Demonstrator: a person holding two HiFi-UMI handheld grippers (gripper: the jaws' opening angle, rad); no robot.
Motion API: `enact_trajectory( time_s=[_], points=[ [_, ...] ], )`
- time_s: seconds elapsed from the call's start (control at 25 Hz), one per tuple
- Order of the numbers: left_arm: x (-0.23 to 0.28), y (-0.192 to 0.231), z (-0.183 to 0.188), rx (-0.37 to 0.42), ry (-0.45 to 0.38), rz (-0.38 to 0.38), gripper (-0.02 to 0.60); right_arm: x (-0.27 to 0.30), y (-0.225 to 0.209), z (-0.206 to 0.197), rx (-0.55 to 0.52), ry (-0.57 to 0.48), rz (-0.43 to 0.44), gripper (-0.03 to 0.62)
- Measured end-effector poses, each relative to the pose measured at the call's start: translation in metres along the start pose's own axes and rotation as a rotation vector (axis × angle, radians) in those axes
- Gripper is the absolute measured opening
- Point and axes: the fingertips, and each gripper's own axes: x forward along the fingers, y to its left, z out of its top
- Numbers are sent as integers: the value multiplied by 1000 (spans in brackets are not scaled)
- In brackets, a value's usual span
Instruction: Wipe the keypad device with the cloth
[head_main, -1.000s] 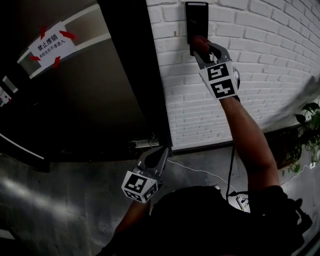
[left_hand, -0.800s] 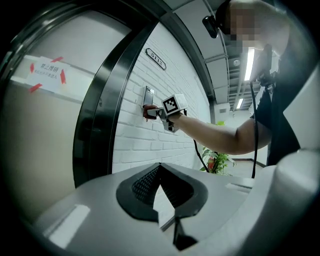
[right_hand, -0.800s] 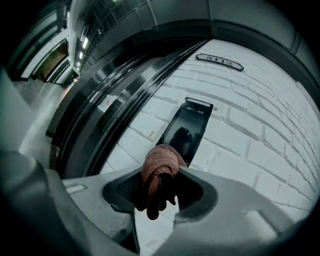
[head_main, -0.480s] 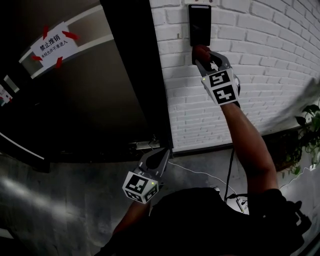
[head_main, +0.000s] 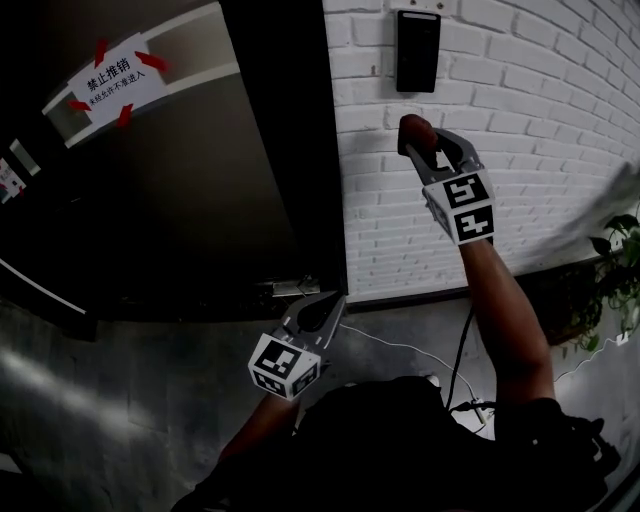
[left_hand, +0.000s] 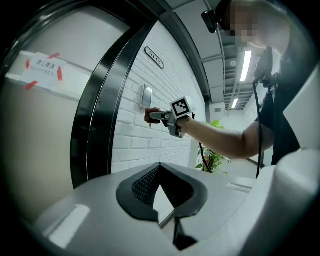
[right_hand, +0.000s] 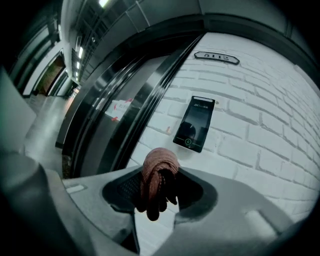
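The black keypad device (head_main: 417, 50) hangs on the white brick wall; it also shows in the right gripper view (right_hand: 195, 124) and, small, in the left gripper view (left_hand: 146, 96). My right gripper (head_main: 420, 140) is shut on a bunched reddish-brown cloth (head_main: 412, 129), held below the device and apart from it. In its own view, the cloth (right_hand: 157, 172) bulges from between the jaws of the right gripper (right_hand: 160, 187). My left gripper (head_main: 325, 305) hangs low by the door's foot, shut and holding nothing (left_hand: 161, 190).
A dark door (head_main: 200, 180) in a black frame stands left of the brick wall, with a taped paper notice (head_main: 108, 78) on it. A potted plant (head_main: 615, 265) is at the right. A cable (head_main: 400, 345) and a power strip (head_main: 480, 408) lie on the floor.
My right gripper and the cloth have dropped from the keypad's lower edge to well below it. The left gripper has stayed put.
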Motion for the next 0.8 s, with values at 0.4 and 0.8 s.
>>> enact_trajectory(
  time_s=[0.4,0.8],
  points=[
    [5,-7,0,-1,-26,8,15,-122,68,-56,174,-76,168,147],
    [21,-56,7,6,-37,30,15,-232,92,-120,368,10,239,147]
  ],
)
